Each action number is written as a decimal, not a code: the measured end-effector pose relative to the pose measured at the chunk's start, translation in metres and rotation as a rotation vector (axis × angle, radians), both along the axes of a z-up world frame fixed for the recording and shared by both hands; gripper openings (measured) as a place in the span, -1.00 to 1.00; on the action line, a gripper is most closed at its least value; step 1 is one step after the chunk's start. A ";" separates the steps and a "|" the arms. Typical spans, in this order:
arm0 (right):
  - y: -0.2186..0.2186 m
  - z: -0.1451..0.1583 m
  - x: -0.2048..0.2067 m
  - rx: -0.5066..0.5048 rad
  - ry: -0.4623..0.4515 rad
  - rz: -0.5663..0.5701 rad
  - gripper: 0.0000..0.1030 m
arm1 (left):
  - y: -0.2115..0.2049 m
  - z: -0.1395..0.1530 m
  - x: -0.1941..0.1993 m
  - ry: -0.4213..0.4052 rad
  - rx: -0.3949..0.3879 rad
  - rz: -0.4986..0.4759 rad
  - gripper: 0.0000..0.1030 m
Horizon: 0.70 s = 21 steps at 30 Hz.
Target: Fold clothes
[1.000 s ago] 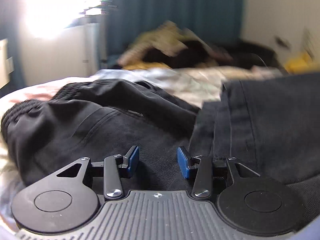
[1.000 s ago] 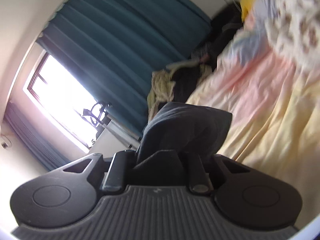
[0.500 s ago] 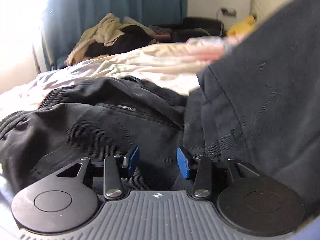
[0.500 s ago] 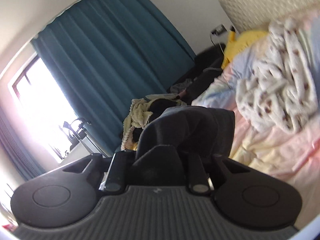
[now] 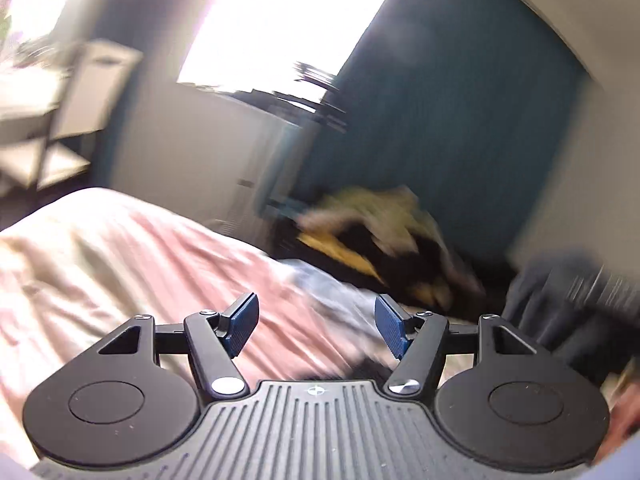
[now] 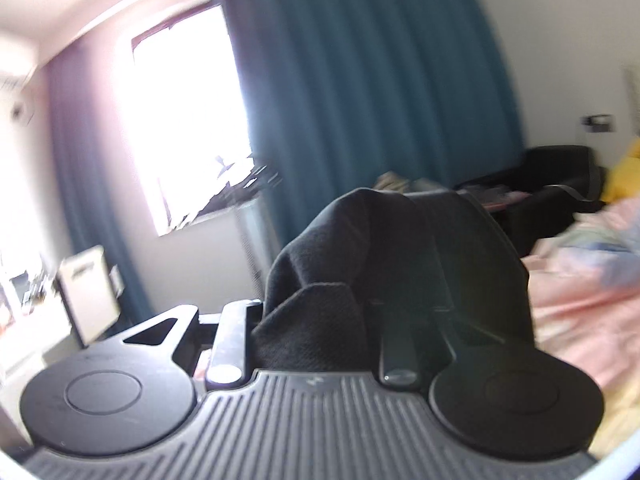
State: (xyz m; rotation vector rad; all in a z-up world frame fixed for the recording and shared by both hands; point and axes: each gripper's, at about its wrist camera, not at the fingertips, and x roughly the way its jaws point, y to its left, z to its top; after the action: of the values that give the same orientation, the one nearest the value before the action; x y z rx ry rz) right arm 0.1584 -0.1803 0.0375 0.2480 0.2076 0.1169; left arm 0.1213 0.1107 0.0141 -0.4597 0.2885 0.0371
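Note:
In the left wrist view my left gripper (image 5: 316, 312) hangs over the pink bedsheet (image 5: 120, 260). Its blue pads (image 5: 242, 320) stand wide apart and are still opening, with nothing between them. A dark garment (image 5: 568, 304) shows blurred at the right edge of that view, away from the jaws. In the right wrist view my right gripper (image 6: 320, 300) holds a bunch of dark cloth (image 6: 400, 260) up in the air. The cloth drapes over both fingers and hides the pads. These jaws are easing open with the cloth still caught between them.
A heap of yellow and black clothes (image 5: 380, 232) lies beyond the bed's far edge, under a teal curtain (image 6: 360, 80). A white cabinet (image 5: 192, 152) stands below the bright window. A black seat (image 6: 552, 176) is at the far right, and a white chair (image 5: 68, 112) on the left.
My left gripper has lifted off the dark garment, swung left over the bare sheet and widened its jaws. The right gripper has rolled level, still carrying the dark cloth.

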 end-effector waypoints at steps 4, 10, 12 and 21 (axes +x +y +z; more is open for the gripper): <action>0.081 -0.063 0.070 -0.108 0.140 0.118 -0.46 | 0.042 -0.019 0.005 0.026 -0.039 0.189 0.37; 0.143 -0.151 0.129 -0.291 0.290 0.176 -0.30 | 0.068 -0.028 0.014 0.056 -0.069 0.169 0.38; 0.141 -0.147 0.128 -0.264 0.280 0.208 -0.04 | 0.068 -0.032 0.020 0.058 -0.097 0.139 0.38; 0.094 -0.074 0.052 -0.179 0.150 0.439 0.50 | 0.069 -0.049 0.027 0.049 -0.287 -0.021 0.40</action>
State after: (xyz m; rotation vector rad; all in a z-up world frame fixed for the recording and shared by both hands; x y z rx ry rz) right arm 0.2103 -0.0858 -0.0370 0.0285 0.4180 0.5139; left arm 0.1482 0.1800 -0.0348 -0.7410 0.3485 -0.0142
